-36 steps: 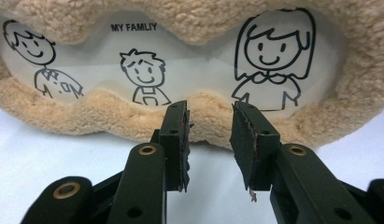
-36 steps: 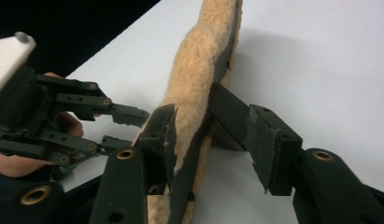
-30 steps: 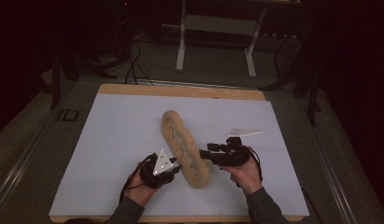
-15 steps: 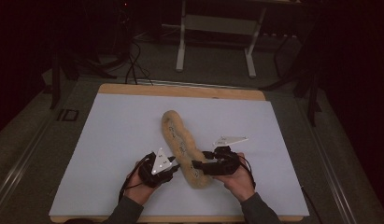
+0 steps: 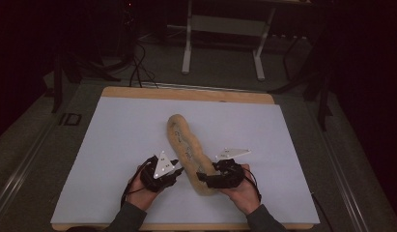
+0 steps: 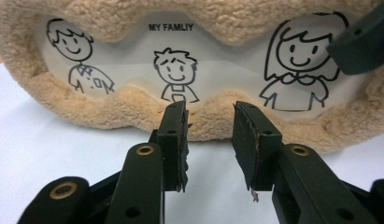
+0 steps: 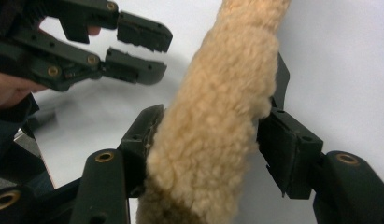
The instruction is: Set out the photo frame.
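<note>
A long tan plush picture frame (image 5: 185,142) lies slanted on the white mat; its window (image 6: 217,56) shows a line drawing of three figures. My left gripper (image 5: 176,169) stands open at the frame's left side, its jaws (image 6: 208,140) just short of the fleecy rim with nothing between them. My right gripper (image 5: 203,178) straddles the frame's near end (image 7: 217,121). Its jaws have just been opening, the plush fills the gap, and the left pad (image 7: 147,126) brushes the fur without squeezing it. The left gripper (image 7: 133,46) also appears open beyond the plush.
The white mat (image 5: 114,145) covers a wooden board (image 5: 186,93) with broad bare room to the left, right and far side. Beyond the board stand a desk frame's legs (image 5: 187,48) and cables on a dark floor.
My right hand has moved left and down, from beside the plush to astride its near end. The left hand has stayed put.
</note>
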`<control>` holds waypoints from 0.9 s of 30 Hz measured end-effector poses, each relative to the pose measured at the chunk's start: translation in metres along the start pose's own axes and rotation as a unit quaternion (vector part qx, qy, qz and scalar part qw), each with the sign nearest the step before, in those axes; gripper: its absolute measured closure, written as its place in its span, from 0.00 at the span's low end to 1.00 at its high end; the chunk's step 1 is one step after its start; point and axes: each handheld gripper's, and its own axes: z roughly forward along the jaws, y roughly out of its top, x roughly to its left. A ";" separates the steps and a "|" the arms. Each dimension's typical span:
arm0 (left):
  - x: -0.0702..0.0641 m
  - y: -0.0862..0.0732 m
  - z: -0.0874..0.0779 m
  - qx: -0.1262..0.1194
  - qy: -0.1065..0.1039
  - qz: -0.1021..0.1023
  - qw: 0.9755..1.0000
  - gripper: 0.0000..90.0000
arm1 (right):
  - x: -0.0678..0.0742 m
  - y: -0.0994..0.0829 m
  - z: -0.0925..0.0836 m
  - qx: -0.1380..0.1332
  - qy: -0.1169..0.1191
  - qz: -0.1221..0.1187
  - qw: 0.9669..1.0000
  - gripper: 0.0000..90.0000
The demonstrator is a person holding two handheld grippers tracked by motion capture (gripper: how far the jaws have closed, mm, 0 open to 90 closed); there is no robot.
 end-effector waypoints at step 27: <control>0.018 -0.003 -0.010 -0.009 0.023 -0.031 0.999 0.73 | 0.003 -0.005 -0.006 0.002 -0.025 -0.044 0.999 0.65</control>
